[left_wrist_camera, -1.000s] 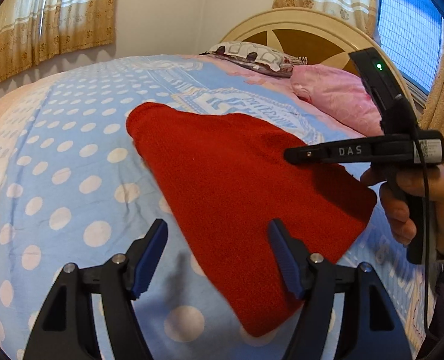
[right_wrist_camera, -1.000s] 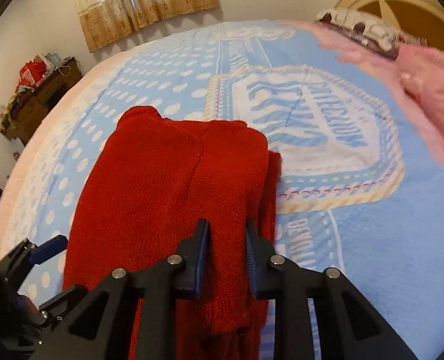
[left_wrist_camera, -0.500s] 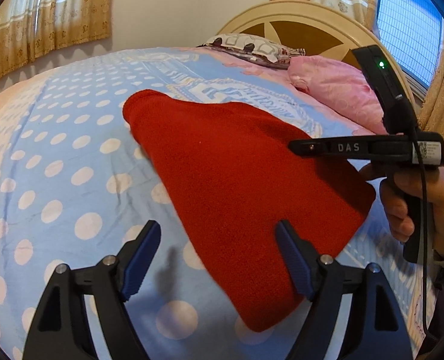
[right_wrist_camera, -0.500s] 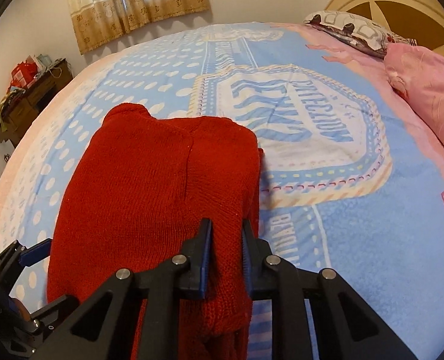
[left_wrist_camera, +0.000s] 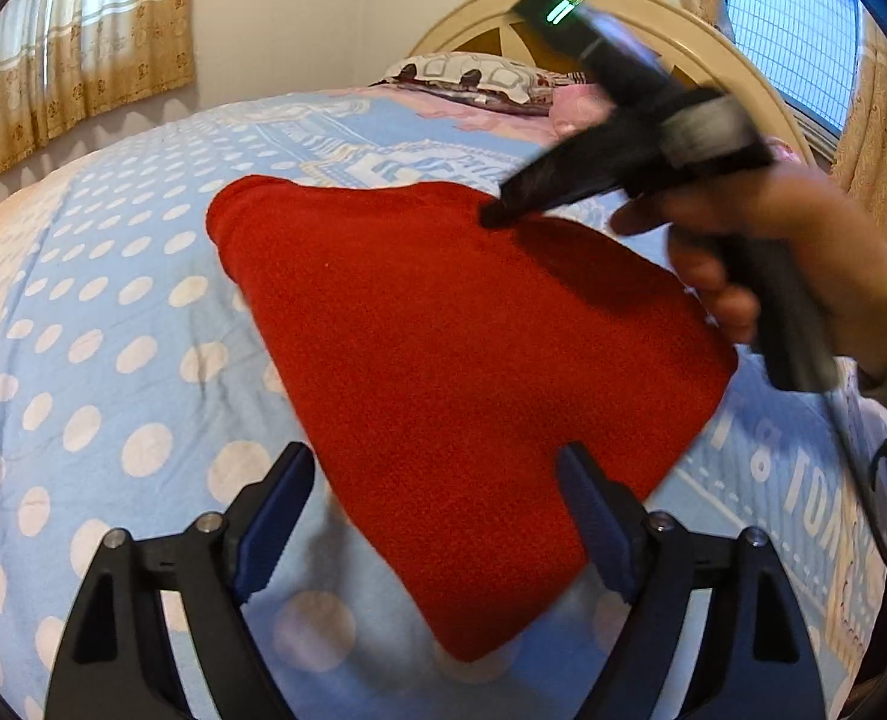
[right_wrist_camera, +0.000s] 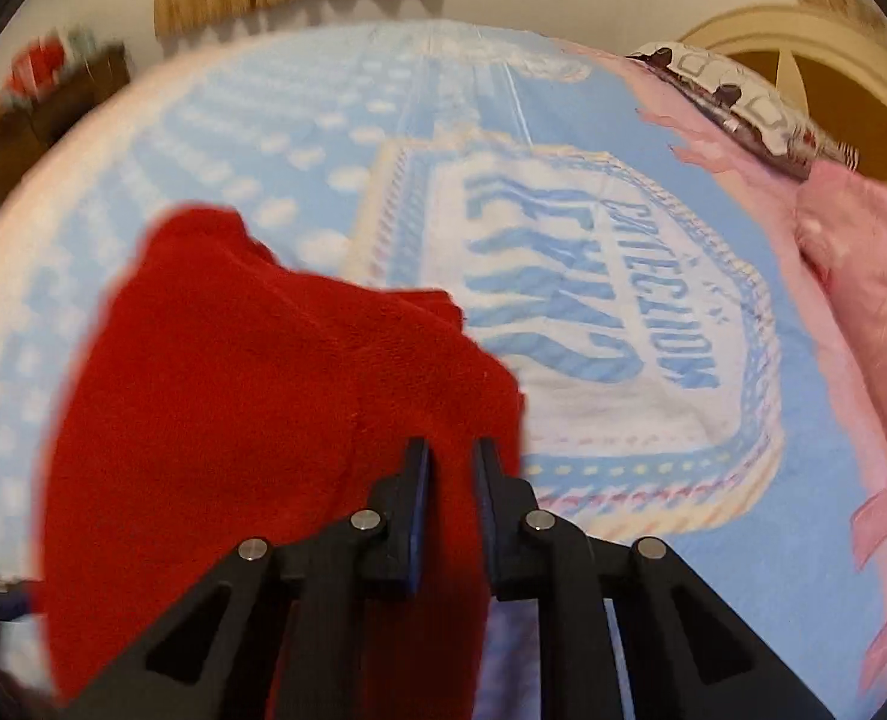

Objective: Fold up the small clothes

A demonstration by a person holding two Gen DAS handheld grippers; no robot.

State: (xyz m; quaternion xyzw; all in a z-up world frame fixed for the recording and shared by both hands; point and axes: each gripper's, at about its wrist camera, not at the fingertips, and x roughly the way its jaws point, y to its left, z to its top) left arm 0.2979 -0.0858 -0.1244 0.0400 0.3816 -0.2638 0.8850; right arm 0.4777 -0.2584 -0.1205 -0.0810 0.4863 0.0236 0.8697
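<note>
A folded red knit garment lies on the blue bedspread; it also shows in the right wrist view. My left gripper is open and empty, its fingers either side of the garment's near corner, above it. My right gripper is nearly shut over the garment's right part, with red fabric showing between its fingers; whether it grips the cloth I cannot tell. In the left wrist view the right gripper is blurred and tilted, its tip at the garment's far edge.
The blue polka-dot bedspread covers the bed. A pink blanket and a patterned pillow lie near the cream headboard. A cluttered dresser stands far left. Curtains hang on the walls.
The right gripper has swung forward and up over the garment, blurred by motion. The left gripper has widened slightly and drawn back toward the near corner.
</note>
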